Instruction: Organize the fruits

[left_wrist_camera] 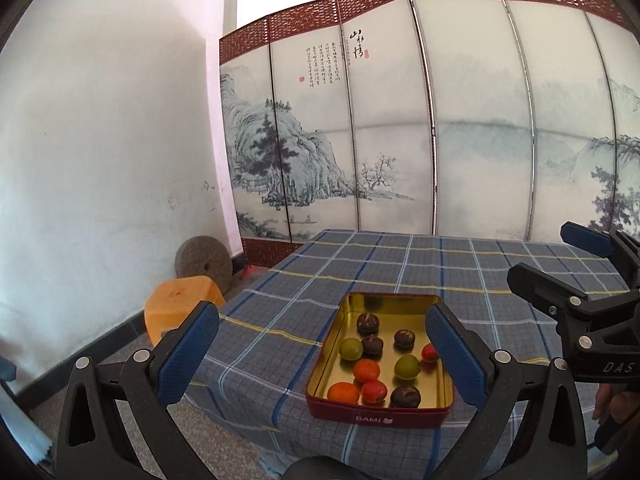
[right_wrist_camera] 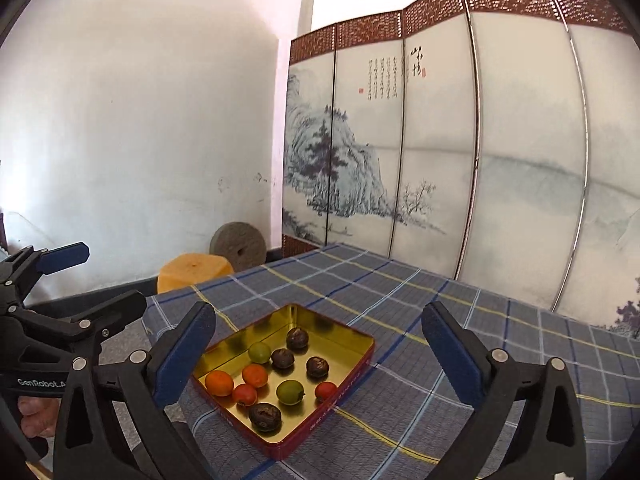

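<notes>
Left wrist view: left hand-held gripper (left_wrist_camera: 322, 354) jaws wide apart, nothing gripped; tin (left_wrist_camera: 447, 384) of fruits (left_wrist_camera: 366, 370) low centre on the checked tabletop (left_wrist_camera: 500, 264).
Right wrist view: right hand-held gripper (right_wrist_camera: 318, 354) fully released, empty; tin lower centre-left, probably untouched.

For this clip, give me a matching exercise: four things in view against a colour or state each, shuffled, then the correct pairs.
Column one:
1. tin
2. stool
3. right gripper
4. tablecloth

Column two:
A. orange, on the floor beside the table
B. blue-grey plaid
C. gold inside, holding small fruits
D. open, nothing between its fingers

Pairs: 1-C, 2-A, 3-D, 4-B
</notes>
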